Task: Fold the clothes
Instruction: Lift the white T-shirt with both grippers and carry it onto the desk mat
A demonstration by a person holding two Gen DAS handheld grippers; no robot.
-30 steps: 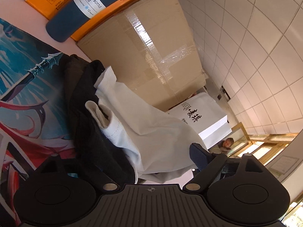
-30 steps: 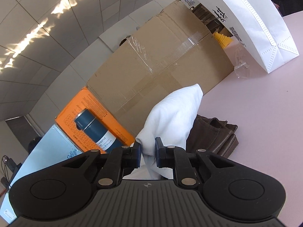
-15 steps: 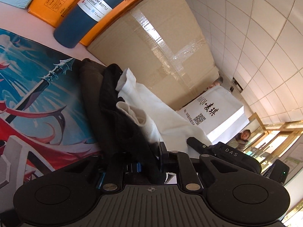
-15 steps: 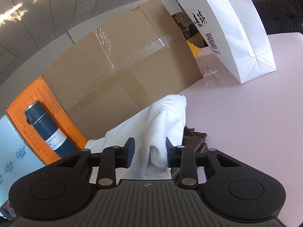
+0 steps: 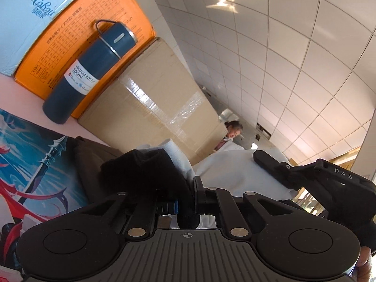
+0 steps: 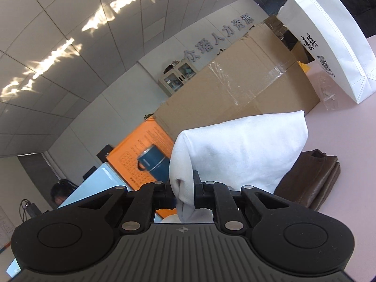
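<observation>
- White garment (image 6: pixel 237 150) is pinched at one folded edge in the right gripper (image 6: pixel 185 195), whose jaws are closed tight on the cloth; it drapes forward from there over the pink table (image 6: pixel 347 155).
- Black cloth (image 5: pixel 150 176) is bunched between the jaws of the left gripper (image 5: pixel 186 202), which are closed on it, with the white garment showing just behind and to the right of it in the left wrist view.
- Right gripper's black body also shows at the right edge of the left wrist view, against the white garment.
- Folded brown garment (image 6: pixel 312 178) lies flat on the table, partly under the hanging white cloth; in the left wrist view it sits behind the black cloth.
- Blue and red printed mat (image 5: pixel 30 164) lies on the table to the left of the brown garment.
- Dark blue bottle (image 5: pixel 91 70) stands further back, against an orange box (image 5: pixel 70 37), with a pale blue box (image 5: pixel 25 21) beside that.
- Taped cardboard box (image 6: pixel 244 91) stands behind the clothes.
- White paper bag (image 6: pixel 329 42) stands at the far right of the table, next to the cardboard box.
- Tiled ceiling (image 6: pixel 58 35) fills the far background, and a person (image 5: pixel 231 129) is visible beyond the cardboard box.
</observation>
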